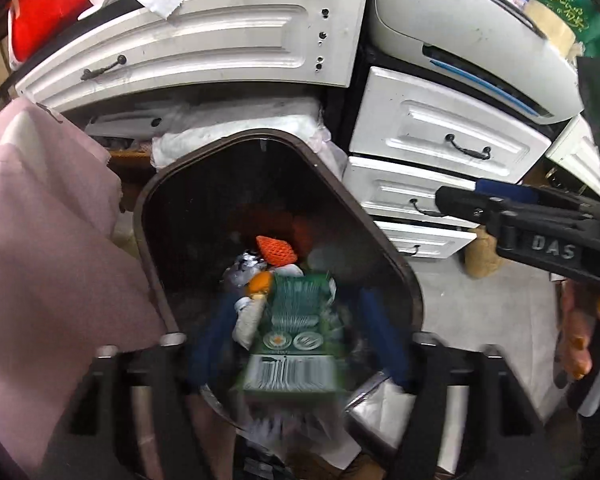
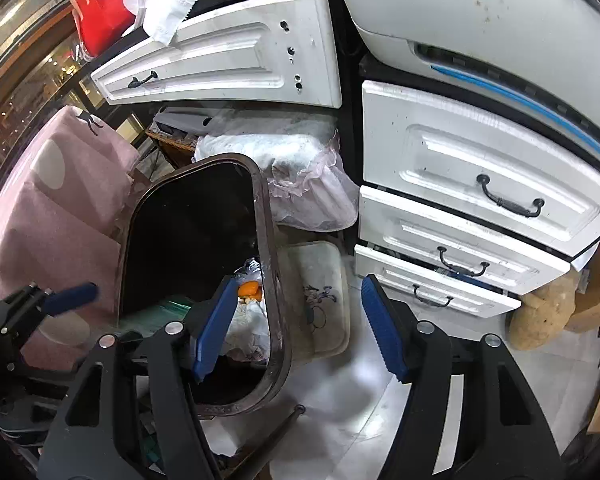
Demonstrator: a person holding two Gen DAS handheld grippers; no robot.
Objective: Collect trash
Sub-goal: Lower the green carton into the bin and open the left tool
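Fingers, left wrist view: blue pads spread wide at lower centre, directly over the mouth of the dark bin. Between them, touching neither pad as far as the blur allows, a green carton with a barcode, motion-smeared, apparently dropping free. Below it in the bin: orange foam net, orange peel, crumpled white paper. Right gripper enters at right edge.

Right wrist view: right gripper with pads apart, nothing between them; its left pad overlaps the bin rim, the right pad hangs over floor and a pale tray. Left gripper shows at lower left beside the bin.

Handling note: release looks well placed; judged best to hold the left gripper above the opening until the carton settles inside, then lift straight up clear of the rim.
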